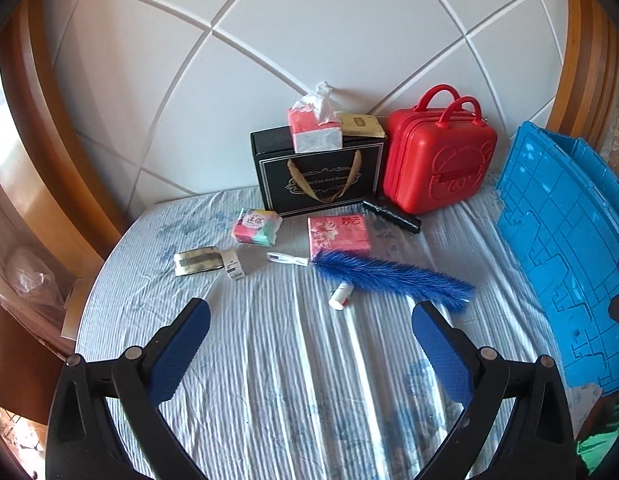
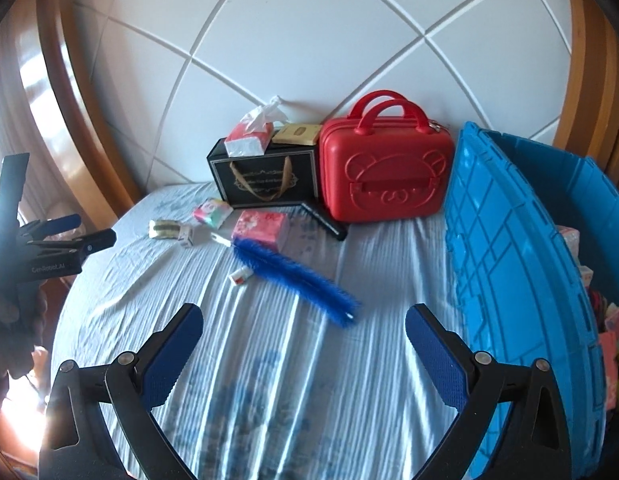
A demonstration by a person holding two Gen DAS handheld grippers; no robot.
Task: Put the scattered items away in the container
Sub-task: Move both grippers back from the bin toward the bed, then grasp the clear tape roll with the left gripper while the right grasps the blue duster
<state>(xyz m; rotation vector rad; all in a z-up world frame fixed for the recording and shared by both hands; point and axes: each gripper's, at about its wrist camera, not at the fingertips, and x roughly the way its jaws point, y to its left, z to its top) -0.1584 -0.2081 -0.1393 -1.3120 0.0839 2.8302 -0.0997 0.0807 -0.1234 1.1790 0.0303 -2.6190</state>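
Bed, scattered items; blue crate (image 2: 509, 240) at right.
Left gripper (image 1: 309, 316) and right gripper (image 2: 303, 318): jaws spread, empty; blue brush (image 1: 393, 278) lies beyond.

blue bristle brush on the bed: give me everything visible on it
The blue bristle brush is a long, fuzzy bottle-brush shape with dense synthetic-looking bristles, lying flat and diagonal on the striped bedsheet. Its white handle points left, and the tip points toward the blue crate. The handle end overlaps the pink tissue pack; a small white tube lies against its near side. Neither gripper touches it.
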